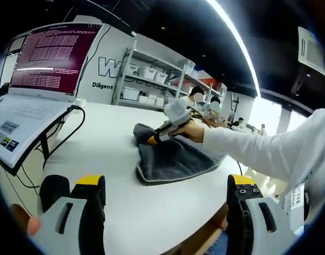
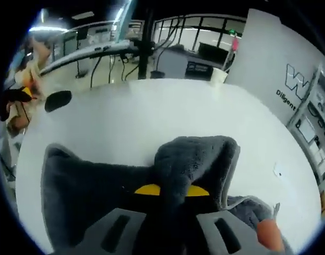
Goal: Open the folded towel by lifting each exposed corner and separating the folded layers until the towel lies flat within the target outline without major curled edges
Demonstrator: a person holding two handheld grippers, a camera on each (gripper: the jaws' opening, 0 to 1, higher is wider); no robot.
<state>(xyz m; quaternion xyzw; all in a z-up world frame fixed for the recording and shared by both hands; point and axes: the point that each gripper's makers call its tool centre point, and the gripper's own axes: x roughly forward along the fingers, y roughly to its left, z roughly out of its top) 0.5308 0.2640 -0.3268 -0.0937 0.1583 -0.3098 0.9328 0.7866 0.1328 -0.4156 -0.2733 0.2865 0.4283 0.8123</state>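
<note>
A dark grey towel [image 1: 173, 159] lies partly folded on the round white table [image 1: 114, 138]. My right gripper [image 1: 147, 141], held by a hand in a white sleeve, is shut on a raised fold at the towel's far left corner. In the right gripper view that fold of the towel [image 2: 189, 159] stands up between the yellow-tipped jaws of my right gripper [image 2: 172, 190], and the rest spreads to the left below it. My left gripper [image 1: 165, 188] hangs open over the near part of the table, short of the towel, holding nothing.
An open laptop [image 1: 40, 69] on a stand sits at the left, with a black cable [image 1: 72, 127] trailing onto the table. A black mouse [image 1: 53, 188] lies near my left jaw. Shelves with bins [image 1: 152, 79] and seated people are behind. The table edge [image 1: 194, 234] is close.
</note>
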